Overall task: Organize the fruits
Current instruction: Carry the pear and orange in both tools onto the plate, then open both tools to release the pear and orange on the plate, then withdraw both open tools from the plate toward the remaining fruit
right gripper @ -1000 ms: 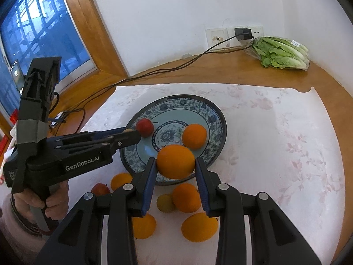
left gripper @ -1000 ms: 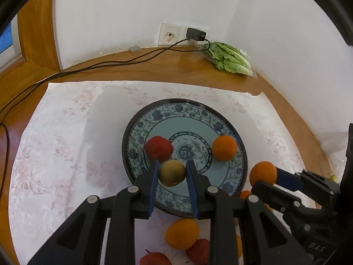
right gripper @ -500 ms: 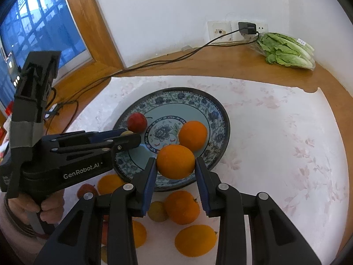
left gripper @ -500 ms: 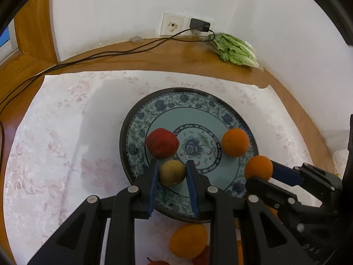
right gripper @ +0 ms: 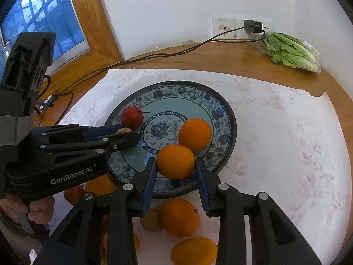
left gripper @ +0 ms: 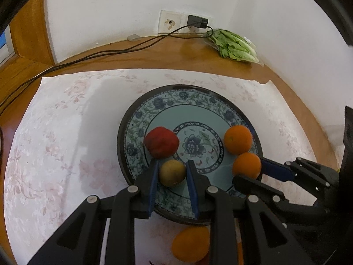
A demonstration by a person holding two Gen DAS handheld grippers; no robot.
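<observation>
A blue-patterned plate (left gripper: 154,114) (right gripper: 222,110) lies on a white cloth. On it are a red apple (left gripper: 161,142) (right gripper: 132,117) and an orange (left gripper: 238,139) (right gripper: 195,135). My left gripper (left gripper: 172,172) is shut on a small yellow-brown fruit (left gripper: 172,172) over the plate's near left part, just in front of the apple. My right gripper (right gripper: 175,164) is shut on a second orange (right gripper: 175,161) (left gripper: 246,165) over the plate's near right part, beside the resting orange.
Several loose oranges (right gripper: 179,217) and small fruits (right gripper: 151,219) lie on the cloth in front of the plate. A bag of lettuce (right gripper: 291,53) sits in the back right corner by a wall socket (right gripper: 242,27); cables (right gripper: 154,55) run across the wooden sill.
Both grippers have moved forward over the plate with their fruits. The held orange now sits close to the orange on the plate; the yellow-brown fruit is close to the apple.
</observation>
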